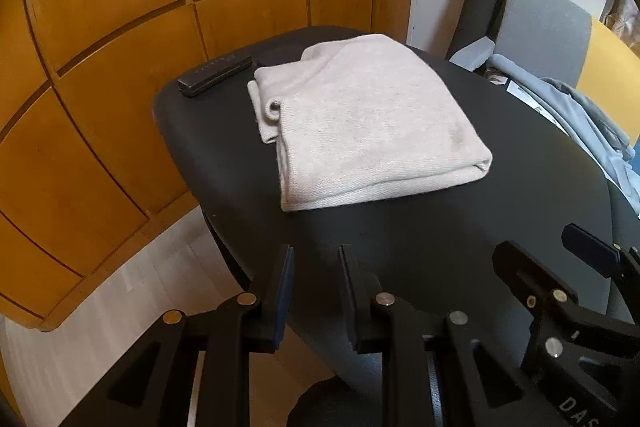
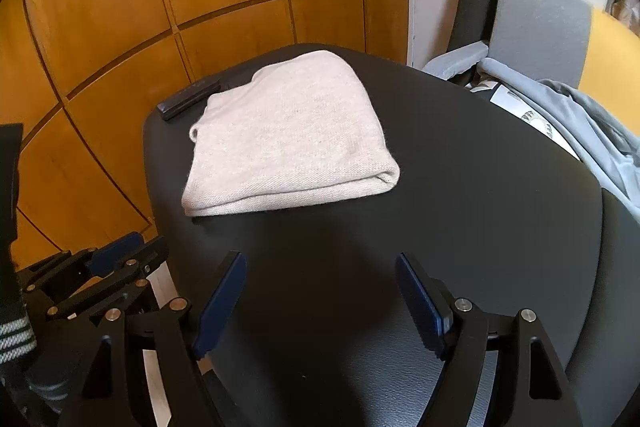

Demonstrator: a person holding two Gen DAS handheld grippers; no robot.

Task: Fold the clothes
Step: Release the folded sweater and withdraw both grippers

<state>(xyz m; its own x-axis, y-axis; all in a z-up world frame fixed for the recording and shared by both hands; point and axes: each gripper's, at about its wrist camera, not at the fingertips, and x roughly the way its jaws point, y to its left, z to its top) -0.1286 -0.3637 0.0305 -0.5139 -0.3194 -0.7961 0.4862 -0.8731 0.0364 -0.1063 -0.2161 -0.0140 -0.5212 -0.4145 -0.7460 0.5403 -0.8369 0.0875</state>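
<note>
Both empty jaws, left narrow, right wide, hover short of folded sweater [image 1: 360, 119].

Counted on and around the black table [image 2: 460, 187]:
One folded beige garment [image 2: 288, 135], one dark case [image 2: 188, 99] at ten o'clock, one blue-grey garment [image 2: 580, 123] at two o'clock, two grippers.

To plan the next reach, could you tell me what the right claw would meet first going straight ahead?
Probably the bare black table: the right claw points down at it, short of the folded beige garment; depth is uncertain.
</note>
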